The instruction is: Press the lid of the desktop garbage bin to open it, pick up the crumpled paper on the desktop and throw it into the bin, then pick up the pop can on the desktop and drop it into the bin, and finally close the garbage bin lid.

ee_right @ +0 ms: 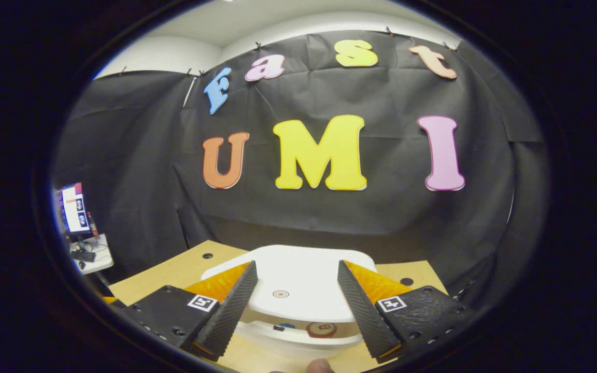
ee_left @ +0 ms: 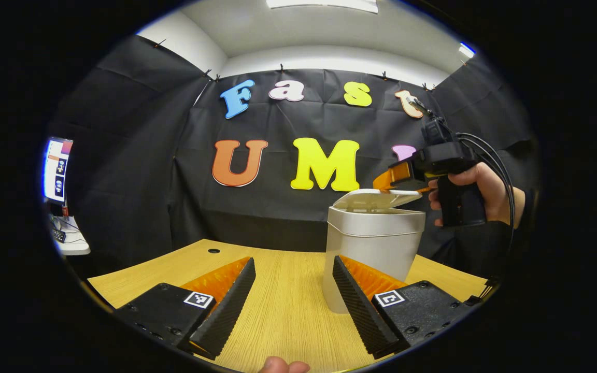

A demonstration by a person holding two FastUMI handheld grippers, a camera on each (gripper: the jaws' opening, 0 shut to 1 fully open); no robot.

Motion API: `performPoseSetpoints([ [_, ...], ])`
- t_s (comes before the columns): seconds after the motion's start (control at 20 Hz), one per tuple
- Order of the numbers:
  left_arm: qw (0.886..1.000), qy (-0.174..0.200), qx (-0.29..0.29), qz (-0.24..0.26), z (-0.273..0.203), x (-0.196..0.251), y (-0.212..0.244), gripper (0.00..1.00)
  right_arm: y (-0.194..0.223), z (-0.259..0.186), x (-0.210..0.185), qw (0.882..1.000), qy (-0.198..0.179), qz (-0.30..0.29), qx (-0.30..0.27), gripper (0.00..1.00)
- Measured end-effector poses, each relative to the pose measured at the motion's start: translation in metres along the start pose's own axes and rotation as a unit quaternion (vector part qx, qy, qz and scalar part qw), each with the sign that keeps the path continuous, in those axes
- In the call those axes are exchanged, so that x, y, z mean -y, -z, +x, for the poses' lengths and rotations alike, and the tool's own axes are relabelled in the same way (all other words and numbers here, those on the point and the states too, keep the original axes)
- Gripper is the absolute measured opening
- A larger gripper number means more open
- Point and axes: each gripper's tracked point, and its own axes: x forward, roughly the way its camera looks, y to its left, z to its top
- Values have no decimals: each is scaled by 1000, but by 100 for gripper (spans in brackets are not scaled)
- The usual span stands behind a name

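Both claws gape apart; the right claw (ee_right: 294,305) hovers above the ajar lid (ee_right: 298,290), and an off-centre push could tip the bin (ee_left: 373,248) toward 9 o'clock.

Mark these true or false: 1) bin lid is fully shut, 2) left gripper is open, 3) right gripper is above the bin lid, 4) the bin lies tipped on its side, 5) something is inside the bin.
1) False. The lid is partly raised, leaving a gap above the garbage bin rim.
2) True. The left gripper has its fingers spread apart, with nothing between them.
3) True. The right gripper hovers open just over the lid; in the left gripper view it sits at the lid's far edge.
4) False. The bin stands upright on the table.
5) True. The right gripper view shows items through the gap, too hidden to identify.
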Motion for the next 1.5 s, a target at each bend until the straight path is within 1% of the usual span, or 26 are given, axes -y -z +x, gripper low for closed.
performPoseSetpoints([
  [0.1,1000,1,-3,1,2,1,2,97,7,3,5,1000,3,12,-2,96],
  [0.15,1000,1,-4,2,2,0,3,97,9,3,5,1000,4,9,-2,96],
  [0.2,1000,1,-5,2,3,0,3,97,11,4,5,1000,5,5,0,99],
  [0.25,1000,2,-6,3,4,0,5,97,14,4,5,1000,7,0,-1,96],
  [0.35,1000,2,-8,4,5,0,6,96,20,5,5,1000,11,-8,-5,96],
  [0.65,1000,2,-11,4,4,-1,7,97,24,5,6,1000,10,-5,-3,98],
  [0.9,1000,-1,-10,3,5,-1,6,97,25,5,5,1000,17,-6,3,97],
  [1.05,1000,0,-11,3,5,-1,7,97,28,7,8,1000,27,-2,12,97],
  [1.1,1000,-1,-11,2,4,-2,7,97,29,5,7,999,33,2,13,95],
  [1.2,1000,-3,-12,0,6,-3,7,97,34,5,5,999,42,-16,15,95],
  [1.3,1000,-5,-12,-1,6,-3,8,97,35,7,4,999,43,-18,25,96],
  [1.35,1000,-6,-12,-2,6,-3,8,97,38,3,3,998,43,-22,31,92],
  [1.4,1000,-7,-12,-2,6,-3,8,97,41,8,3,998,47,-20,38,91],
  [1.45,1000,-8,-13,-2,8,-3,9,97,40,8,5,998,47,-16,43,86],
  [1.5,1000,-9,-15,-2,8,-3,11,97,42,8,5,998,48,-17,36,87],
])
